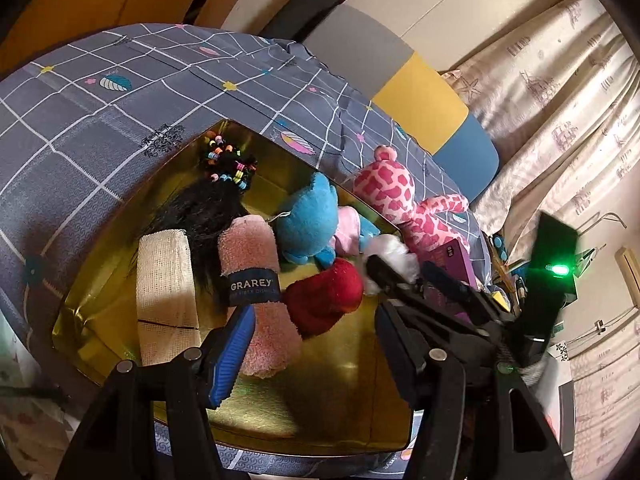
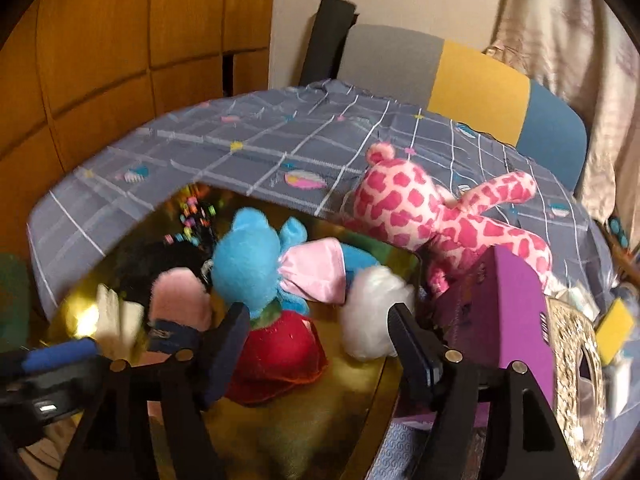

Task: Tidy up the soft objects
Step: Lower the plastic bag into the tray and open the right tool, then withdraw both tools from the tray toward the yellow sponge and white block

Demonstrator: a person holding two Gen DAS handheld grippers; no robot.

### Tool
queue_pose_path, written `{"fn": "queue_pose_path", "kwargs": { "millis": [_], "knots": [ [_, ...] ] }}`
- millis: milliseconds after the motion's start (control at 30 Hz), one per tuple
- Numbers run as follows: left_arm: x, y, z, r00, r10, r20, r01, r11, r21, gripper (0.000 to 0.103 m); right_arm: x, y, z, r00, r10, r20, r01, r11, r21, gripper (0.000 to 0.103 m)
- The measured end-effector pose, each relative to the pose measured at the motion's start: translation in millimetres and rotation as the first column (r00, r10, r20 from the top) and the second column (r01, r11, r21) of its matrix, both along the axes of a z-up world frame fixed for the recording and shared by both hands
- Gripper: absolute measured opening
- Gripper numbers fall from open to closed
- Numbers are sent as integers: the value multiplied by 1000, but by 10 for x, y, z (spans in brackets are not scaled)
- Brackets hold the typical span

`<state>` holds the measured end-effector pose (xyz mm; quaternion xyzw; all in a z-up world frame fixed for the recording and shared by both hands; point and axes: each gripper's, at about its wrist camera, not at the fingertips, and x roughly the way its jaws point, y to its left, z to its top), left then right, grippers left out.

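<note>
A gold tray (image 1: 348, 392) lies on the grey checked bedsheet. In it are a white bandage roll (image 1: 166, 284), a black wig with coloured beads (image 1: 208, 216), a pink cloth roll (image 1: 260, 300), a blue plush (image 2: 248, 256), a red plush (image 2: 280, 348) and a white fluffy ball (image 2: 366, 312). A pink spotted plush (image 2: 432, 216) lies on the sheet just past the tray's rim. My left gripper (image 1: 312, 352) hangs open over the tray's near part, its left finger by the pink cloth roll. My right gripper (image 2: 316, 336) is open above the red plush, with the white ball against its right finger.
A purple box (image 2: 508, 316) stands right of the tray, with a sparkly ring-shaped object (image 2: 576, 380) and a yellow sponge (image 2: 614, 328) beyond it. A grey, yellow and blue headboard (image 2: 476, 80) and curtains are behind the bed; wooden cabinets stand at the left.
</note>
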<state>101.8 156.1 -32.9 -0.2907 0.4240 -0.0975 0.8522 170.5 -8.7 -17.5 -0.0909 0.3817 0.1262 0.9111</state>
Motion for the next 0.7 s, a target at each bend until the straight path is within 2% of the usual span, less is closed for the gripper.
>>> {"fn": "queue_pose_path", "kwargs": {
  "millis": [133,267,700],
  "knots": [
    [2,-1,-25,1000,-1,-5,1,1000,-11,63,-159,-239,221,998,-45,33,40,991,124,79],
    [1,-40,-60,1000,-11,-12,11,1000,-18,63,-267,-435,384,995,-89,50,78,977,198,81],
    [-82,-300,-7,996,-83,23,82,996,29,63,-597,-781,509,989,-138,59,118,959,259,81]
  ]
}}
